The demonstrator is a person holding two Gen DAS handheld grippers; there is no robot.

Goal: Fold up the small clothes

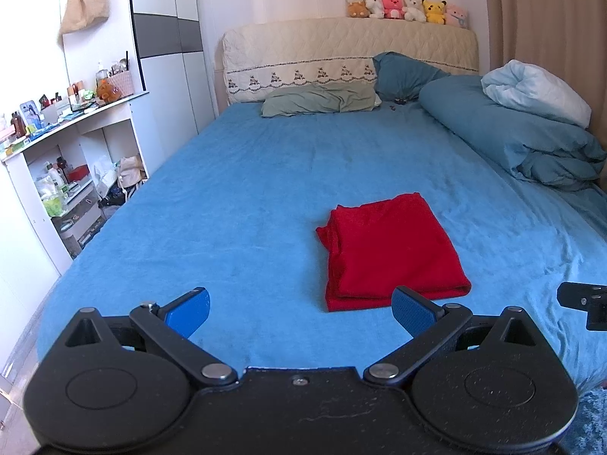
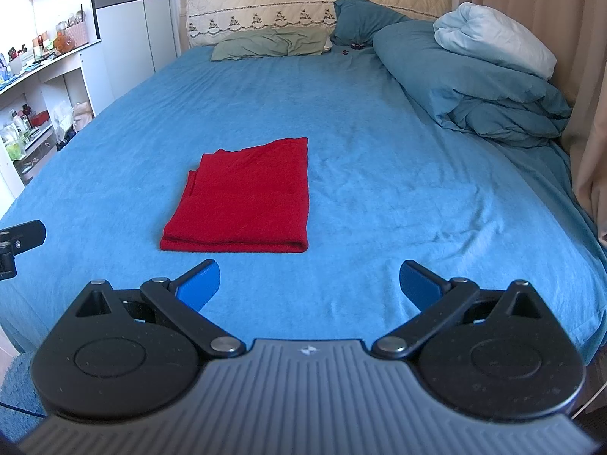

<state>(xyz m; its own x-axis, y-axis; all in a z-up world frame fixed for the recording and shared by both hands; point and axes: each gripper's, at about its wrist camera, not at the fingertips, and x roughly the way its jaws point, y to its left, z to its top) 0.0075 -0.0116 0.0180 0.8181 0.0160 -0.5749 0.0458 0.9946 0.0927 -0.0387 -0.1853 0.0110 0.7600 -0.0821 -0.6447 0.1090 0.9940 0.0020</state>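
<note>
Right wrist: tool [image 2: 309, 284] wide, empty.

Plain red garment [image 2: 242, 197] on blue bedsheet [image 2: 379, 174]; blue-padded jaws.

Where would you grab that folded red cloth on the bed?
Probably the folded red cloth at its thick near edge, approached low from the foot of the blue bedsheet: that edge is a rounded fold facing both open hand-held grippers, left and right.
</note>
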